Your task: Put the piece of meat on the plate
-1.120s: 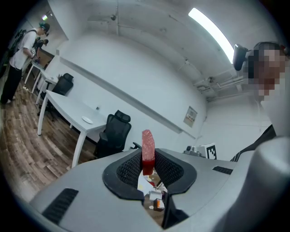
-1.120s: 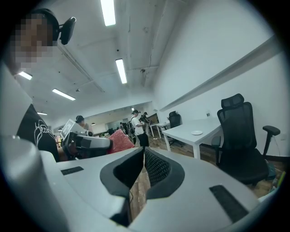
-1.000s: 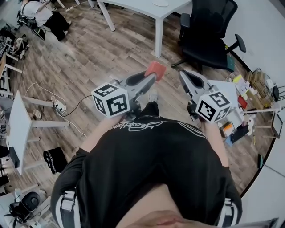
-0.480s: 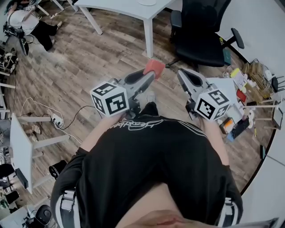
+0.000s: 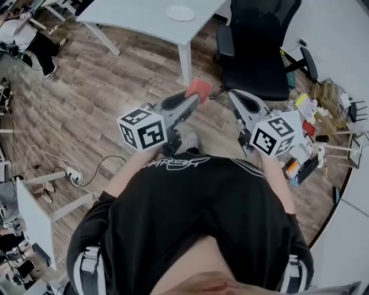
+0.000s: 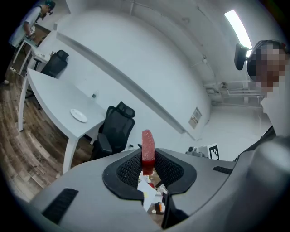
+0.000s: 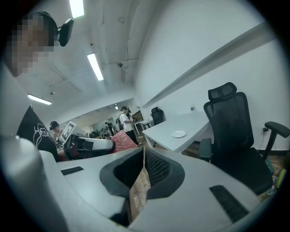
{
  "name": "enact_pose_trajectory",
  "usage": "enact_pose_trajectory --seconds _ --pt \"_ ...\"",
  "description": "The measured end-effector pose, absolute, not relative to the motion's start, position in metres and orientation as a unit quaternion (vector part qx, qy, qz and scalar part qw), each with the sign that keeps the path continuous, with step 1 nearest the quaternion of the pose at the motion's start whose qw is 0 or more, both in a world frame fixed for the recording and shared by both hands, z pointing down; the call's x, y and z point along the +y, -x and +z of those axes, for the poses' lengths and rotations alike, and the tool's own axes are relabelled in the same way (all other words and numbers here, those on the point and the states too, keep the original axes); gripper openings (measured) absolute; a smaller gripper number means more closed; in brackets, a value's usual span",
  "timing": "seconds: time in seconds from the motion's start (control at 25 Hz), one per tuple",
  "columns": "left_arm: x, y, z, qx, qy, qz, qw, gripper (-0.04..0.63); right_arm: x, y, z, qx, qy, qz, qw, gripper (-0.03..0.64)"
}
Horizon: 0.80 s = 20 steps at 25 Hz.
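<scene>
The piece of meat (image 5: 199, 89) is a flat red slab, and my left gripper (image 5: 195, 99) is shut on its lower end, holding it out in front of the person's body. In the left gripper view the meat (image 6: 147, 147) stands upright between the black pads. The white plate (image 5: 180, 12) lies on a white table (image 5: 144, 20) ahead; it is also visible as the plate (image 6: 79, 115) and the plate (image 7: 178, 133) in the two gripper views. My right gripper (image 5: 234, 97) floats beside the left one, shut and empty (image 7: 144, 156).
A black office chair (image 5: 256, 52) stands right of the table, ahead of my right gripper. Boxes and loose clutter (image 5: 311, 109) lie on the floor at the right. A power strip with cables (image 5: 72, 173) and another desk (image 5: 34, 216) are at the left. People stand far off.
The person has walked forward over the wood floor with both grippers; the table has come nearer and the plate has come into the head view. The meat stays in the left gripper.
</scene>
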<state>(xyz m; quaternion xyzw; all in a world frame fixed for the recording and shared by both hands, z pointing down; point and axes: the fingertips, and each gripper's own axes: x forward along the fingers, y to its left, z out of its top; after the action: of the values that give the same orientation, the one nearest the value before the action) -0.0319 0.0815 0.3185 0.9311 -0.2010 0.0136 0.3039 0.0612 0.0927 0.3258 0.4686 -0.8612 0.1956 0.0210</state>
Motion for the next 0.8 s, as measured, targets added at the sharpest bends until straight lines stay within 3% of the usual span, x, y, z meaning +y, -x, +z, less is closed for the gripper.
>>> enact_pose_trajectory --seconds 0.36,0.8 --pt "-0.037 0.039 0.320 -0.222 -0.926 0.004 0.306 0.084 -0.030 -0.057 0.318 -0.870 -0.458 0.183 0.020 0.017" --pt "-0.083 0.046 0.319 -0.239 -0.924 -0.002 0.297 0.084 -0.075 -0.047 0.325 -0.879 -0.441 0.178 0.026 0.017"
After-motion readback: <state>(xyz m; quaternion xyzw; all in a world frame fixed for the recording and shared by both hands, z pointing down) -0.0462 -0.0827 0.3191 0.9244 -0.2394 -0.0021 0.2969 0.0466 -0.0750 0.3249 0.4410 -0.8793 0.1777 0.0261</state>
